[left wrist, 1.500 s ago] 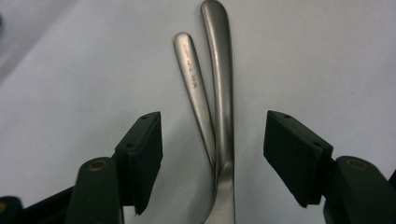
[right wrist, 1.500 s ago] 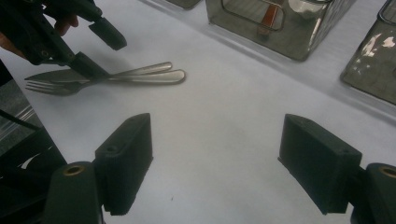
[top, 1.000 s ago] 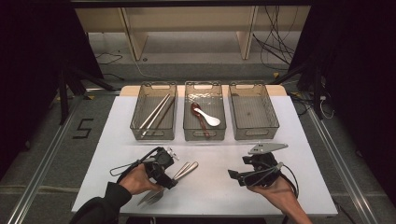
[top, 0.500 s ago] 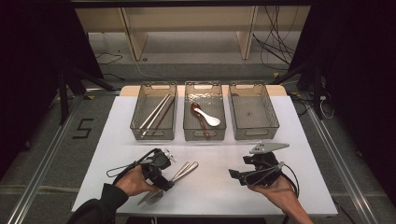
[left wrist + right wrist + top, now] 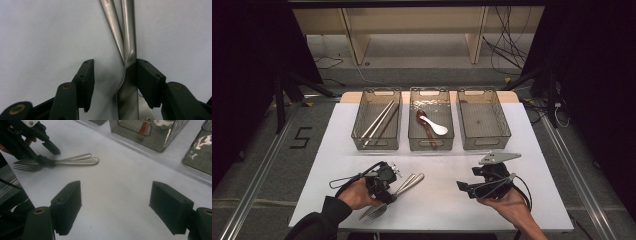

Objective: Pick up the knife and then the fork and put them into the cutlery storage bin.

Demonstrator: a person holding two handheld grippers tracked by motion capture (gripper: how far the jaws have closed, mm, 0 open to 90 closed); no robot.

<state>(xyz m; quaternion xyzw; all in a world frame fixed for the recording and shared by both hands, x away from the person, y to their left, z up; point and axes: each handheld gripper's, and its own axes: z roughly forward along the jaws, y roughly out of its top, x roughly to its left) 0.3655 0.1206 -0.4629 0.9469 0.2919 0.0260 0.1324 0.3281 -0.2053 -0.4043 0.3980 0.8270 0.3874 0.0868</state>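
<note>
Forks [image 5: 393,192] lie crossed near table's [image 5: 442,165] front edge, so I straddle both necks. Left gripper [image 5: 113,75] just been closing, half shut: one pad touching, other short, no clamp yet. Right gripper [image 5: 115,207] wide open, empty, parked clear.

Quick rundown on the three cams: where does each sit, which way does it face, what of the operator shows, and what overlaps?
High view: above the person's side, facing forward and down on the white table and three bins; both forearms, left gripper, right gripper.
Left gripper view: rides that gripper, faces down at the forks between its black fingers.
Right gripper view: low, faces across the table; own fingers spread, nothing between.
Shared: right gripper view and high view both show the forks and left gripper.
</note>
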